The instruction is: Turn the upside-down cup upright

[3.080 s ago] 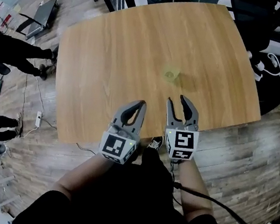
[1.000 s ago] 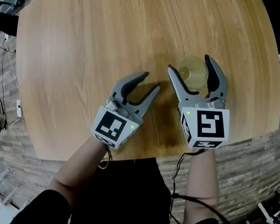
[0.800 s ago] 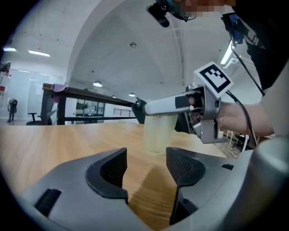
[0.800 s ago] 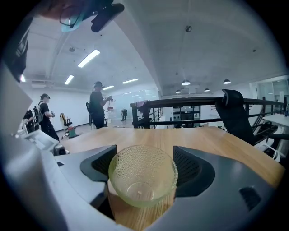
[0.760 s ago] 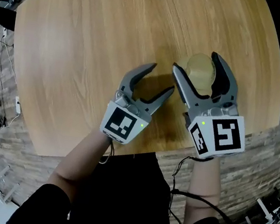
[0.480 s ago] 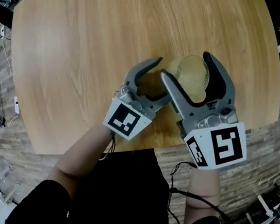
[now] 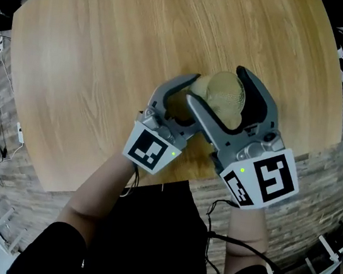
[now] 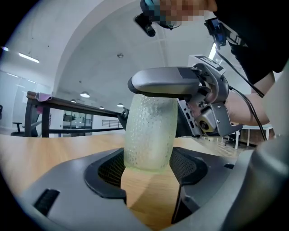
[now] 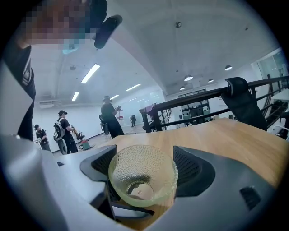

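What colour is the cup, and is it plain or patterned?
Translucent pale yellow-green cup, dimpled all over; clearest in the right gripper view.

Pale yellow-green pebbled cup (image 7: 222, 95); light woodgrain table (image 7: 108, 47).

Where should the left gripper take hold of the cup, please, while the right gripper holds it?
Take the cup across its dimpled round side wall, on the stretch clear of the right gripper, shut on it. Come from the person's left, as the left gripper stands: its jaws have just been opening and straddle that wall. The mouth faces the right gripper, so leave the rim.
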`<state>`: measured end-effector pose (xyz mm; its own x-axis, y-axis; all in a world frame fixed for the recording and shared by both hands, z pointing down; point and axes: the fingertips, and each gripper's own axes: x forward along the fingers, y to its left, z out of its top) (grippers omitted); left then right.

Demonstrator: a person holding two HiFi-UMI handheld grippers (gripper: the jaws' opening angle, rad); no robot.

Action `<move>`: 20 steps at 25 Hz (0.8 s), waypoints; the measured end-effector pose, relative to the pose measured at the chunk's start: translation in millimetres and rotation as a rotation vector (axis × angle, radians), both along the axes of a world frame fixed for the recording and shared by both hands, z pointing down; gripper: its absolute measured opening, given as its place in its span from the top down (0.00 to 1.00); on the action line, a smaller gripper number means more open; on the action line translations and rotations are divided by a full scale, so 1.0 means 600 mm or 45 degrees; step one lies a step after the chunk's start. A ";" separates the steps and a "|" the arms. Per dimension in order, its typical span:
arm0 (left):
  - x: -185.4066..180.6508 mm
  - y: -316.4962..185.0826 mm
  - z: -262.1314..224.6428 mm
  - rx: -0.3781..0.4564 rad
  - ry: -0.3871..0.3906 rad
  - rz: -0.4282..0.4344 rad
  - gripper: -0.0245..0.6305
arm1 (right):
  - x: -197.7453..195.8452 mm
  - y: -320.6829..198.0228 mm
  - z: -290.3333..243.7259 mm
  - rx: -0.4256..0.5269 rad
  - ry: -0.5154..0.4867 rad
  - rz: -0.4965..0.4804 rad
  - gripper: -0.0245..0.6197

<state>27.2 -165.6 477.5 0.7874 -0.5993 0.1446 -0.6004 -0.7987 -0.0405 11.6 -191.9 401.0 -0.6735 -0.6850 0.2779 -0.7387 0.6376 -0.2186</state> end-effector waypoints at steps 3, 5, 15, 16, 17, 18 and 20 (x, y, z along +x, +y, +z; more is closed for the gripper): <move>-0.001 -0.002 0.001 0.013 -0.019 -0.005 0.48 | 0.000 -0.001 0.002 -0.003 -0.014 -0.011 0.39; -0.004 -0.003 0.000 0.020 -0.024 -0.010 0.48 | -0.003 -0.002 0.000 0.009 -0.017 -0.016 0.39; -0.018 -0.006 -0.010 0.030 -0.061 -0.034 0.48 | 0.021 -0.021 -0.015 0.121 0.086 0.094 0.40; -0.019 -0.005 -0.009 0.029 -0.064 -0.032 0.48 | 0.023 -0.022 -0.014 0.113 0.069 0.100 0.40; -0.020 -0.003 -0.008 0.028 -0.068 -0.031 0.48 | 0.026 -0.023 -0.012 0.104 0.055 0.106 0.40; -0.021 -0.001 -0.007 0.026 -0.071 -0.030 0.48 | 0.029 -0.024 -0.010 0.097 0.044 0.113 0.40; -0.022 0.001 -0.005 0.023 -0.073 -0.025 0.48 | 0.035 -0.027 -0.005 0.084 0.028 0.124 0.40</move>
